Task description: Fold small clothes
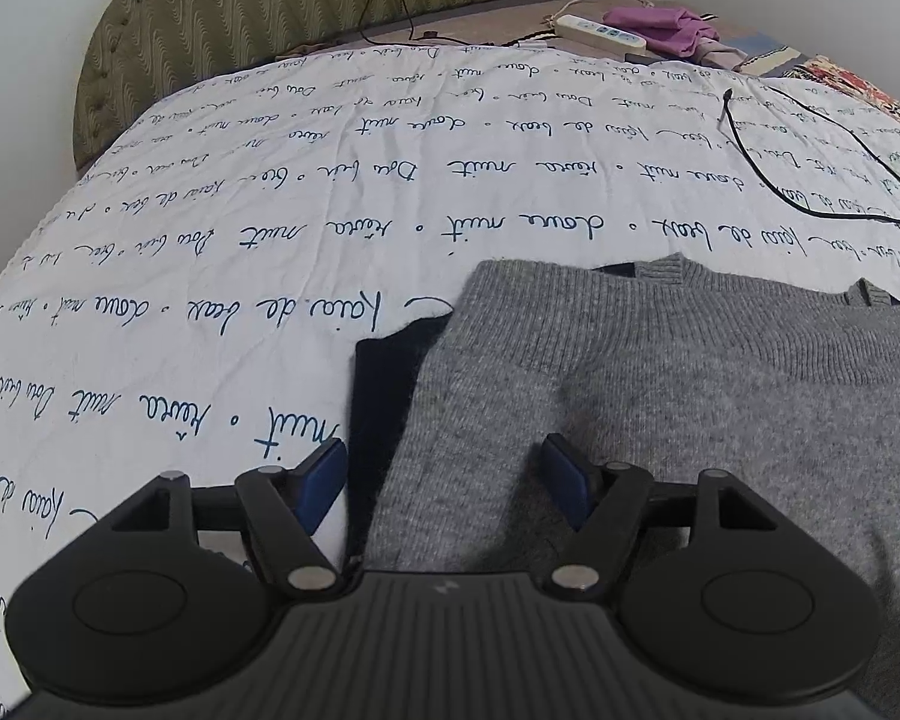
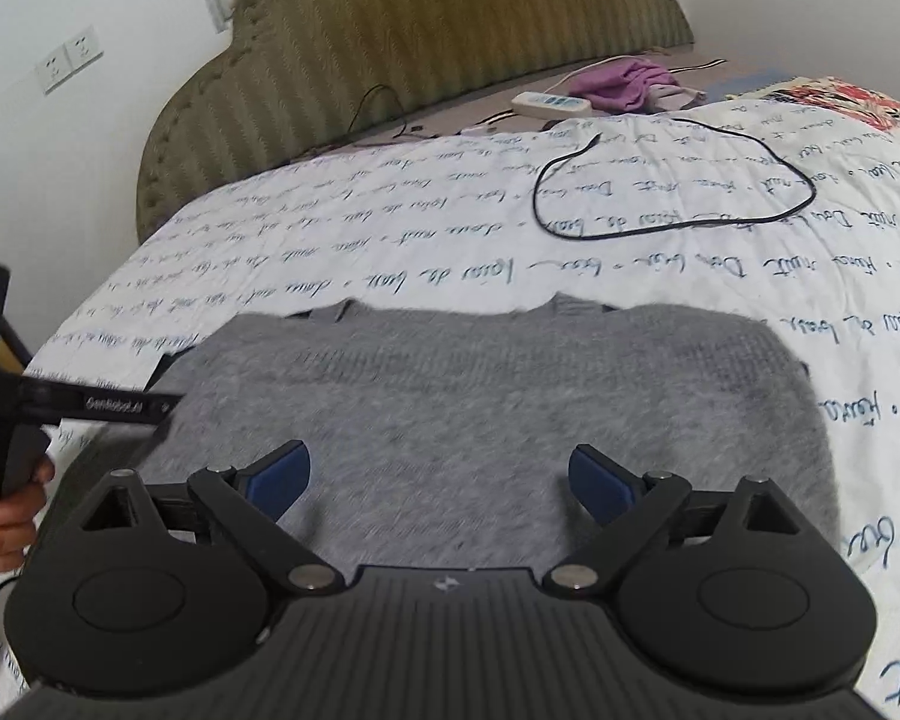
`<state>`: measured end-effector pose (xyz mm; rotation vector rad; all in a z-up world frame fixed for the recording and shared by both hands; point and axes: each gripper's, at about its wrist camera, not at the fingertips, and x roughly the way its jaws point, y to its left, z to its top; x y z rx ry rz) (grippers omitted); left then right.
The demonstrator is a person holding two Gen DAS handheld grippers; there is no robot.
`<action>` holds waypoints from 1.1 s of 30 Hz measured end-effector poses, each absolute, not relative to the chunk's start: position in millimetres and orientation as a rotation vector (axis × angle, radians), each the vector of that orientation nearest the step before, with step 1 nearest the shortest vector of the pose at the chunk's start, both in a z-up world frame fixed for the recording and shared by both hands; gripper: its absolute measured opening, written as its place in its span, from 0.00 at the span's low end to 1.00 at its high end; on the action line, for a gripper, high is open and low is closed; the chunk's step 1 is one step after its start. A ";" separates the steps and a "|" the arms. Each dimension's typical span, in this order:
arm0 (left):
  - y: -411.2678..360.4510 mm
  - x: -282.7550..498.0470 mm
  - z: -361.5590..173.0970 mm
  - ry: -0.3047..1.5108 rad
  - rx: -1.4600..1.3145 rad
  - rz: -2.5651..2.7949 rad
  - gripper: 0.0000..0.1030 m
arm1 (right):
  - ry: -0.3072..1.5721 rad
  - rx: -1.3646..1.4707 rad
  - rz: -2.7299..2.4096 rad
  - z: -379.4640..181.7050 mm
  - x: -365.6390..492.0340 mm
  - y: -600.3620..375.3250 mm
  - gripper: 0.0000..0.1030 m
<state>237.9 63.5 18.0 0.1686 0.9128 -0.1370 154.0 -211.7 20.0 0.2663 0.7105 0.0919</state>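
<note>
A grey knitted sweater point(image 1: 660, 390) lies flat on the white bedspread point(image 1: 210, 240), which is printed with blue handwriting. A dark navy layer point(image 1: 378, 396) shows under the sweater's left edge. My left gripper point(image 1: 444, 480) is open and straddles that edge, its left finger over the bedspread and its right finger over the grey knit. In the right wrist view the sweater point(image 2: 480, 396) fills the middle. My right gripper point(image 2: 441, 480) stands wide open just above it with nothing pinched. A person's hand point(image 2: 12, 510) grips the left tool at the far left.
A black cable loop point(image 2: 678, 180) lies on the bedspread beyond the sweater. Near the green padded headboard point(image 2: 450, 30) are a white power strip point(image 2: 549, 103) and a purple cloth point(image 2: 624, 84). A flowered fabric point(image 2: 840, 99) sits at the far right.
</note>
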 end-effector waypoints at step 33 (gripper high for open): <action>81.7 162.3 21.3 0.768 0.162 -0.347 0.77 | 0.664 0.084 -0.069 -0.7 80.1 -194.9 1.00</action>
